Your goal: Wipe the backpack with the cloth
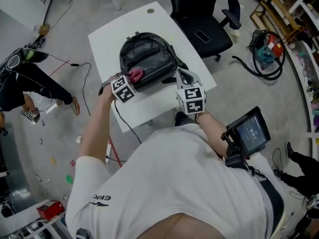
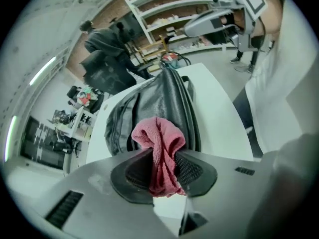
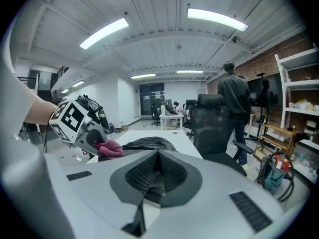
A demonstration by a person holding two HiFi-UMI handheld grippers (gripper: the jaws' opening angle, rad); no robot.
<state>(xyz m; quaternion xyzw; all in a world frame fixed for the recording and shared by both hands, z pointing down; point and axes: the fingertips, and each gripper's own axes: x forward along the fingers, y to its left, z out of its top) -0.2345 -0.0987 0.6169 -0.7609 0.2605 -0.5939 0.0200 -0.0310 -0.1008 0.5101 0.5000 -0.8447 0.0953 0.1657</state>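
Note:
A black leather-look backpack (image 1: 147,58) lies on the white table (image 1: 107,39). My left gripper (image 1: 130,79) is at the bag's near left edge, shut on a crumpled pink cloth (image 1: 136,74). In the left gripper view the cloth (image 2: 160,148) bulges out between the dark pads, with the backpack (image 2: 159,101) just beyond it. My right gripper (image 1: 182,75) is by the bag's near right corner. In its own view the right gripper (image 3: 158,159) has its pads pressed together with nothing between them. The backpack (image 3: 147,144) and the cloth (image 3: 109,148) lie to its left.
A black office chair (image 1: 199,26) with a phone (image 1: 203,36) on its seat stands behind the table. A cable (image 1: 127,124) hangs off the table's near edge. A vacuum with hoses (image 1: 266,49) lies at right. A person (image 3: 234,108) stands by the chair.

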